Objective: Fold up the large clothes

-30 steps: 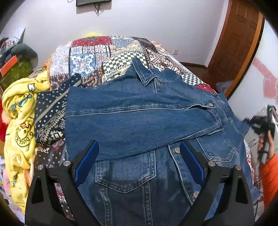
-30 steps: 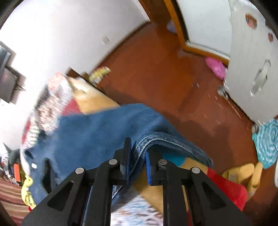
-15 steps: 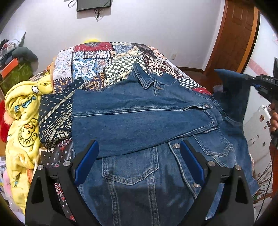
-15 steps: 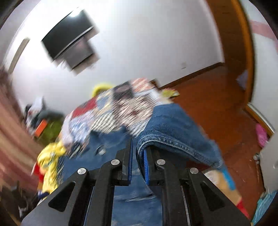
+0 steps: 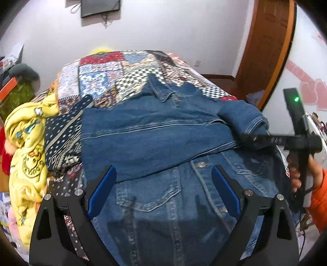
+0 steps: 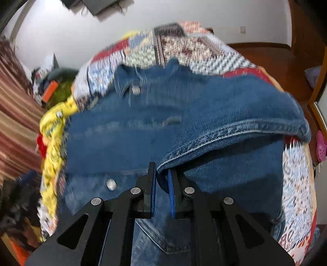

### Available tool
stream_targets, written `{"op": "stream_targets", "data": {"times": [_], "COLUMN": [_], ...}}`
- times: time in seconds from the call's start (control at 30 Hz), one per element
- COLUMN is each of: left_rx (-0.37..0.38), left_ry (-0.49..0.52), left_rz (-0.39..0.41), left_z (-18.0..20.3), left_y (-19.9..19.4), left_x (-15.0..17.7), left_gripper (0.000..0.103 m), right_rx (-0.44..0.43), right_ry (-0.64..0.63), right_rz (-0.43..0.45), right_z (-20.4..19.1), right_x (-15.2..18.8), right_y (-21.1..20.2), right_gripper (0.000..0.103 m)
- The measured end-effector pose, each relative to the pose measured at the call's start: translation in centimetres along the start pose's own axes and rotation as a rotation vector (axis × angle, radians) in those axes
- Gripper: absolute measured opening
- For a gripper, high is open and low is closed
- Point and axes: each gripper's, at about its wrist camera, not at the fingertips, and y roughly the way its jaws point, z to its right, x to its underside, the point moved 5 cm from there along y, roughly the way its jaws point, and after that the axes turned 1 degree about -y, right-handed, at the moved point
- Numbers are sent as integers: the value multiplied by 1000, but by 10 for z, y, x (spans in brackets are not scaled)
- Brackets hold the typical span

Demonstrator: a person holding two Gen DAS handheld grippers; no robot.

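A blue denim jacket (image 5: 143, 143) lies front up on the patchwork quilt (image 5: 102, 69), one sleeve folded across its chest. My left gripper (image 5: 163, 169) hovers open over the jacket's lower front, nothing between its blue pads (image 5: 100, 190). My right gripper (image 6: 161, 167) pinches the hem of the other sleeve (image 6: 235, 114), the fold of denim still between its pads as the jaws begin opening. In the left wrist view the right gripper (image 5: 245, 136) reaches in from the right, held by a hand in an orange sleeve, with that sleeve (image 5: 243, 114) draped over the jacket's right shoulder.
A crumpled yellow blanket (image 5: 26, 143) lies along the bed's left side. A wooden door (image 5: 265, 51) stands at the right, a wall television (image 5: 100, 7) above the bed's far end. Clutter (image 6: 51, 90) sits on the floor at the far left.
My right gripper lifted the sleeve from the bed's right edge and swung it in over the jacket, rolling as it went. The left gripper stayed put, open.
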Motion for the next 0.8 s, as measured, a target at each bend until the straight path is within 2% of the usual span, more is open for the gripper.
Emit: {"op": "stream_targets", "data": {"times": [0.17,0.23,0.27,0.3,0.43,0.53,0.6,0.73,0.8], "left_rx": [37,57,65,75,116,143,150,168,165], "left_ry": [71,110,125,142,218,284,329,413,475], "left_rz": [13,19,21,23,18,6,-12,-59,-75], "left_z": [36,55,63,72,114,147,169,207,225], "left_y": [6,10,12,15,31,49,65,99,118], "left_x": [-24,-37,-42,-48,-72,-86,-93,-96,-95], "left_gripper": [95,95,95,95,95,95,94,94,87], "right_rx": [-24,-73,-76,-67,28,96,126,177,178], "right_ry": [17,22,19,10,-39,-14,24,96,125], "right_rz": [-66,-84,-76,-62,37,95,124,151,154], "right_z": [7,13,13,16,37,61,77,106,115], "right_x": [12,17,20,21,24,25,24,22,23], "right_y": [-3,-14,-19,-27,-59,-79,-88,-91,-88], "right_gripper": [15,23,31,38,50,56,64,65,65]}}
